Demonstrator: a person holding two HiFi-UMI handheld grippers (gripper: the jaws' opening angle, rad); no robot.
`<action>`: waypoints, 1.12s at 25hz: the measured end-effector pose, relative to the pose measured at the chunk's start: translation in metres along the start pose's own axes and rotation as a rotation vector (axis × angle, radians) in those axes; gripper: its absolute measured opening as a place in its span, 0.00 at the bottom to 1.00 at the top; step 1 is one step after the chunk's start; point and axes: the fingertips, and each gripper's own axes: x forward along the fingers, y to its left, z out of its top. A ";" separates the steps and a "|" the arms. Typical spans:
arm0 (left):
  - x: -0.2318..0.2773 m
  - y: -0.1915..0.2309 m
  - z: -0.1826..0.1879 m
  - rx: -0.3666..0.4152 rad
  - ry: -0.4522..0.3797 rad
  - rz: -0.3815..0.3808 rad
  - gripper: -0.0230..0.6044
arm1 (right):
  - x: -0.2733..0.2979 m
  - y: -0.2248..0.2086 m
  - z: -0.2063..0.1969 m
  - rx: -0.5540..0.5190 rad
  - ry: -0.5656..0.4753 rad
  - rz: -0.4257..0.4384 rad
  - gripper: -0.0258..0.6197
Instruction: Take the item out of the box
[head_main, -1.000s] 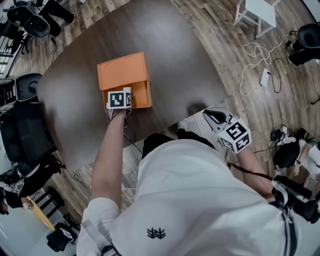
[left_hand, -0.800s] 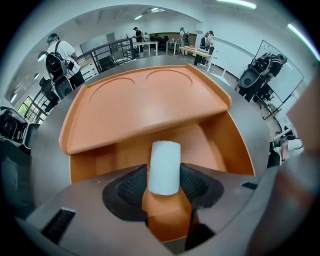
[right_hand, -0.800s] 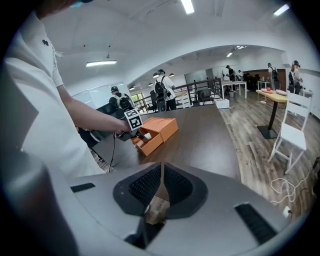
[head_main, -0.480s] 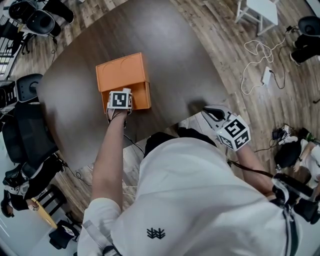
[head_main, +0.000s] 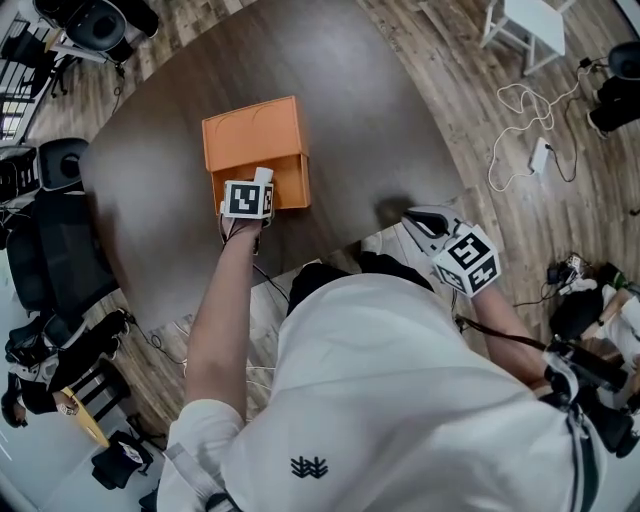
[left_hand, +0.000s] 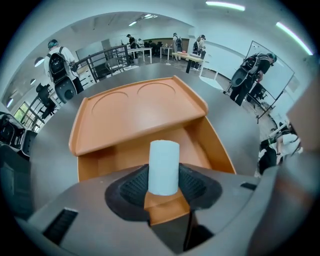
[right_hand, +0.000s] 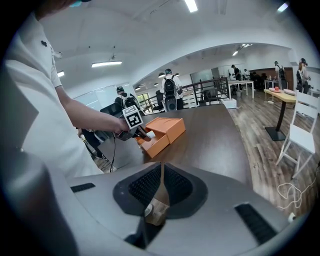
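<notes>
An orange box (head_main: 255, 135) sits on the dark round table (head_main: 350, 90) with its drawer (head_main: 292, 185) pulled out toward me. My left gripper (head_main: 260, 183) points steeply down over the drawer's near left corner. Its jaws have just been closing, and they now grip a white cylinder (left_hand: 164, 167) standing upright between the pads. The lid (left_hand: 135, 112) and the open drawer (left_hand: 202, 145) lie beyond it. My right gripper (head_main: 418, 225) hovers off the table's near right edge. It is shut with nothing in it (right_hand: 161, 187), and it looks toward the box (right_hand: 165, 131).
Black office chairs (head_main: 60, 250) stand left of the table. A white stool (head_main: 525, 25) and loose cables (head_main: 520, 110) lie on the wood floor at the right. The table's near edge curves just in front of my body.
The left gripper has edged up and slightly right at the drawer, and the white cylinder now shows more plainly at its tip. The right gripper has stayed in place.
</notes>
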 end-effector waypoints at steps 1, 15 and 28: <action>-0.004 -0.003 -0.001 0.000 -0.008 -0.004 0.33 | 0.000 0.003 0.000 -0.003 -0.001 0.004 0.07; -0.084 -0.014 -0.020 -0.021 -0.208 -0.122 0.33 | 0.024 0.067 0.018 -0.062 -0.007 0.014 0.07; -0.181 -0.023 -0.047 -0.015 -0.429 -0.282 0.32 | 0.056 0.137 0.042 -0.099 -0.018 -0.017 0.07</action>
